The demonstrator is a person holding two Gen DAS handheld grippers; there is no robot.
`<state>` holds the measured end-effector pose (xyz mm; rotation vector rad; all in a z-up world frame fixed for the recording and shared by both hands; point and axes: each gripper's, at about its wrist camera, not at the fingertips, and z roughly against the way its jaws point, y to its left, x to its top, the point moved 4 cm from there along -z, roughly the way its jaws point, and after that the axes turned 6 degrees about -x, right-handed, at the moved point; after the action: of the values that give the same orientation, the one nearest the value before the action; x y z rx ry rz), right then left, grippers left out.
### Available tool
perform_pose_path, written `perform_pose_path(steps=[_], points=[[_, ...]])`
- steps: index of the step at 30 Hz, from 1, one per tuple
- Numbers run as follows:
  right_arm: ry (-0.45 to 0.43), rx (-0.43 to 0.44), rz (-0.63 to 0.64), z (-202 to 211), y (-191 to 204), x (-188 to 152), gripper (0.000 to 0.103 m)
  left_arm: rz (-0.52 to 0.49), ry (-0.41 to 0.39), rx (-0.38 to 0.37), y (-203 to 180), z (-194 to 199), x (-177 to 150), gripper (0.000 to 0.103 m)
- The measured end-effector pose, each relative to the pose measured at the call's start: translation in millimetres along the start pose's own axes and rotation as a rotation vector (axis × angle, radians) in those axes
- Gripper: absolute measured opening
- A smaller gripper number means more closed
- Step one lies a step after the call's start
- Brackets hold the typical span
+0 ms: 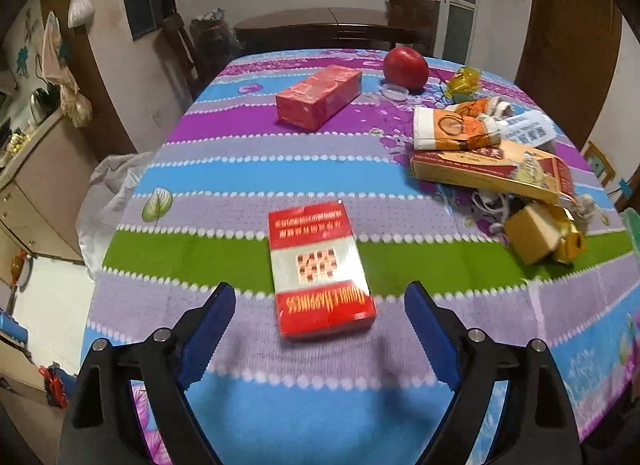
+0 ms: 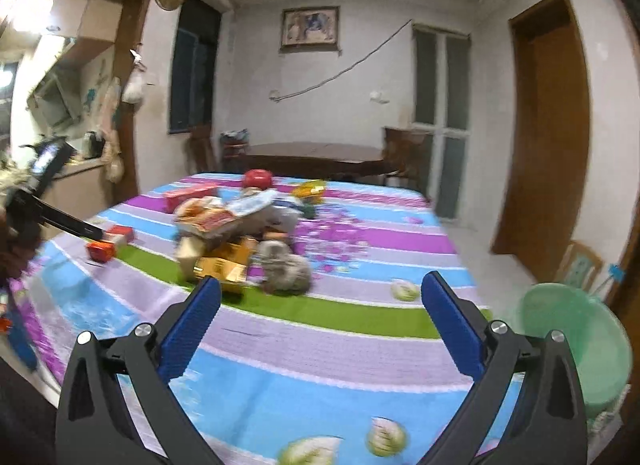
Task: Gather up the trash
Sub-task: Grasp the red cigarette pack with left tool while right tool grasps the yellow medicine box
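Your left gripper hangs low over the striped tablecloth, its blue fingers spread wide and gripping nothing. The red-and-white cigarette pack lies flat on the cloth, its near end between the two fingertips but clear of both. Take this pack as the landmark. Beyond it, toward the far edge of the table, lies a red carton; farther still and to the right sits a red tomato with a small white cap just beside it. To the right of the pack is the trash heap: a yellow candy wrapper at its far end, an orange-and-white packet, a long yellow box tilted across the other items, and a tan block with gold foil at the near end.

Your right gripper is likewise released, its fingers wide apart and empty above the cloth. In this blurred view the heap lies ahead and slightly left of the fingers, a green plastic basin stands off the table's right edge, and the cigarette pack sits left of the heap, under the other gripper's arm.
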<state>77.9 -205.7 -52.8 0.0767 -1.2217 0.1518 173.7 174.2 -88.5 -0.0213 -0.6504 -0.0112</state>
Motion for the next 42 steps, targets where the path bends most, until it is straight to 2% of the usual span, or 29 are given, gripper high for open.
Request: perform_pose_path(steps=[2,6,8,9,11,14,16,18,22,27,28,29,30,32,34,37,42], points=[[0.038,0.055,-0.014,-9,8,6,0.097,0.006,0.008,0.032,0,-15,4,0.087],[0.105,0.164,-0.047,-29,23,14,0.094,0.016,0.033,0.019,-3,-31,6,0.087],[0.129,0.211,-0.013,-38,34,19,0.09,0.019,0.041,0.012,-4,-37,6,0.082],[0.132,0.239,0.011,-41,39,23,0.09,0.02,0.049,0.009,-5,-39,5,0.074],[0.141,0.322,0.087,-50,56,35,0.09,0.016,0.054,0.013,-5,-44,5,0.063],[0.16,0.449,0.246,-64,85,53,0.09,0.02,0.034,-0.001,-4,-42,3,0.061],[0.169,0.491,0.387,-80,108,65,0.09,0.025,0.014,-0.016,-5,-36,1,0.061],[0.203,0.523,0.473,-100,125,70,0.09,0.025,-0.019,-0.016,-5,-26,-3,0.061],[0.304,0.539,0.585,-145,151,76,0.09,0.024,-0.067,-0.028,-6,-8,-11,0.061],[0.449,0.553,0.703,-187,173,66,0.09,0.058,-0.089,-0.064,2,3,-18,0.061],[0.471,0.546,0.714,-192,174,64,0.087,0.064,-0.093,-0.068,4,4,-19,0.061],[0.507,0.543,0.727,-197,177,60,0.077,0.07,-0.097,-0.073,5,5,-19,0.061],[0.523,0.528,0.73,-201,178,58,0.074,0.074,-0.1,-0.079,6,6,-20,0.061],[0.564,0.504,0.721,-208,177,52,0.053,0.078,-0.104,-0.084,8,8,-22,0.061],[0.571,0.48,0.705,-210,173,50,0.049,0.081,-0.105,-0.083,9,8,-24,0.061],[0.552,0.479,0.674,-202,171,54,0.047,0.09,-0.102,-0.072,10,6,-26,0.061],[0.407,0.517,0.643,-145,173,81,0.047,0.097,-0.109,-0.071,8,9,-27,0.061]])
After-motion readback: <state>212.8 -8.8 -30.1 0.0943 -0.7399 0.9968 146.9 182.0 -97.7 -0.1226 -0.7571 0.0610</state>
